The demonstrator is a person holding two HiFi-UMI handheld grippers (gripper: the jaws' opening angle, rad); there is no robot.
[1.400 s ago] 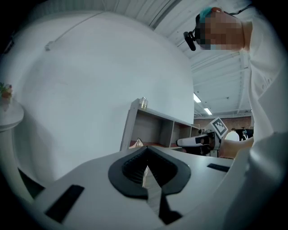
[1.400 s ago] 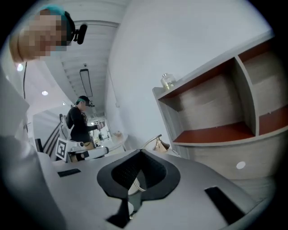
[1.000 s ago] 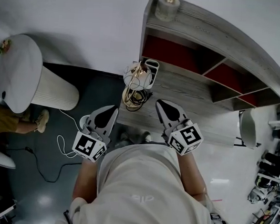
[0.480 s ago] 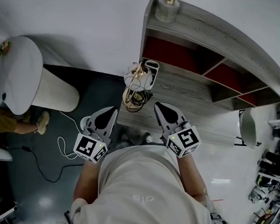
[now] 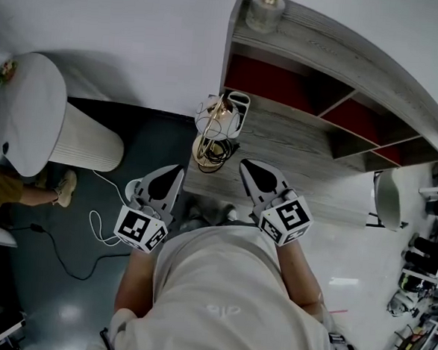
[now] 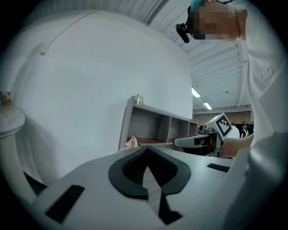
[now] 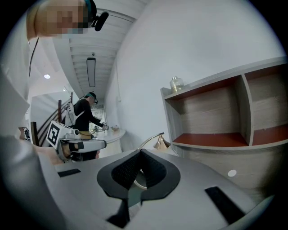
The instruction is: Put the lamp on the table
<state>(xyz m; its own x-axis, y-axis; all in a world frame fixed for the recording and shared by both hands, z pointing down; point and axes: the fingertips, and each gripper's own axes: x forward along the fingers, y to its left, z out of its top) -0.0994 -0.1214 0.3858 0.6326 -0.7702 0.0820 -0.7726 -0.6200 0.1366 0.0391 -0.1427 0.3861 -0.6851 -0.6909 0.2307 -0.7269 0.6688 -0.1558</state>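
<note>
Brass-coloured lamp with a wire-cage shade stands on the left end of the long grey wood-grain desk, close to its near edge, its round base beside a coil of dark cord. In the right gripper view the lamp shows just over the jaw tips, with a curved arm and a cone under the cage.

Above the desk runs the grey shelf unit with red-floored compartments. Well off to the left stands the round white table on a ribbed white pedestal, on the dark floor.

The person's pale shirt fills the bottom of the head view; a faint mark on it is too dim to read.

Now the left gripper: it hangs just off the desk's left corner, over the floor. In its own view the left gripper has the dark ribbed pads pressed together at the tips, with nothing between them. The right gripper hovers over the desk's near edge, just right of the lamp and not touching it. Its own view shows the right gripper with tips met as well, nothing held. Each marker cube carries only black-and-white square patterns.

Smallest: a clear glass jar with a gold lid sits on top of the shelf unit's left end, and a white cable loops on the floor.
</note>
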